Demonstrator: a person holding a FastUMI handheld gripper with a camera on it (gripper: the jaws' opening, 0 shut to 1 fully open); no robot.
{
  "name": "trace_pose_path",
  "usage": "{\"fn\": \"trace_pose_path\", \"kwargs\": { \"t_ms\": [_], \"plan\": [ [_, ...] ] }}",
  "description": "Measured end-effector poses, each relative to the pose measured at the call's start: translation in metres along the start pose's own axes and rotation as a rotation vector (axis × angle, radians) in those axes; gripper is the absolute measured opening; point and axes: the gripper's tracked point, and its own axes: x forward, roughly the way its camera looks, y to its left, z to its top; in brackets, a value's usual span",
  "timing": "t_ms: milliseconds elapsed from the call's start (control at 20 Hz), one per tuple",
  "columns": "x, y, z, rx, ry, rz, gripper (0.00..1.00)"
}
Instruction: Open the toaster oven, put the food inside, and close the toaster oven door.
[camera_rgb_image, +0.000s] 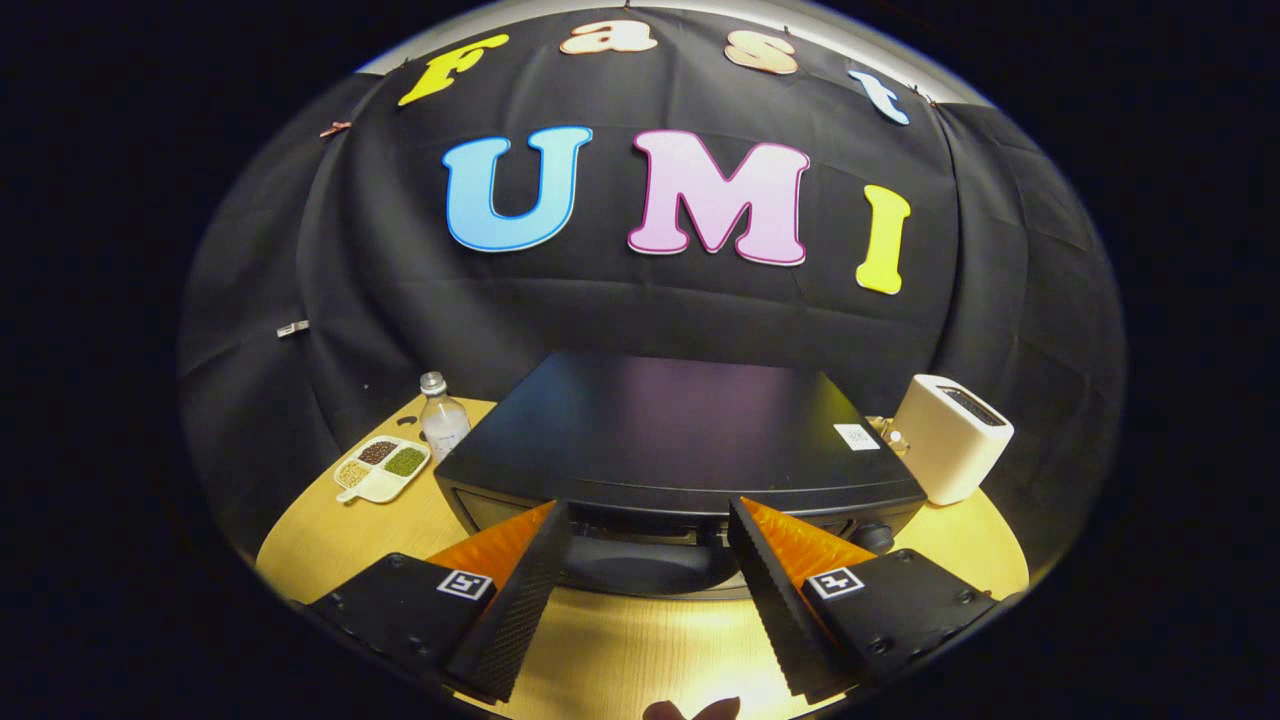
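Observation:
A black toaster oven (660, 430) stands on the round wooden table (330, 540), seen from above and in front. Its dark curved door handle (640, 570) lies between my fingers, just below the oven's top front edge. My gripper (648, 508) is open, its fingertips wide apart at the oven's front, one on either side of the handle and not pressing on it. The door looks upright against the oven. A small dark shape (692, 709) shows on the table below the fingers; I cannot tell what it is.
Left of the oven sit a white divided dish (381, 468) with beans and grains and a clear plastic bottle (441, 416). On the oven's right stands a white slot toaster (950, 437). Black cloth closes off the back.

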Motion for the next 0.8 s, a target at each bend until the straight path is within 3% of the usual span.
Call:
{"fn": "trace_pose_path", "kwargs": {
  "t_ms": [250, 400, 800],
  "plan": [
    [0.005, -0.005, 0.001, 0.003, -0.009, -0.035, 0.97],
    [0.007, -0.007, -0.007, 0.091, 0.011, -0.037, 0.98],
    [-0.030, -0.002, -0.031, 0.049, 0.003, -0.013, 0.99]
  ]
}}
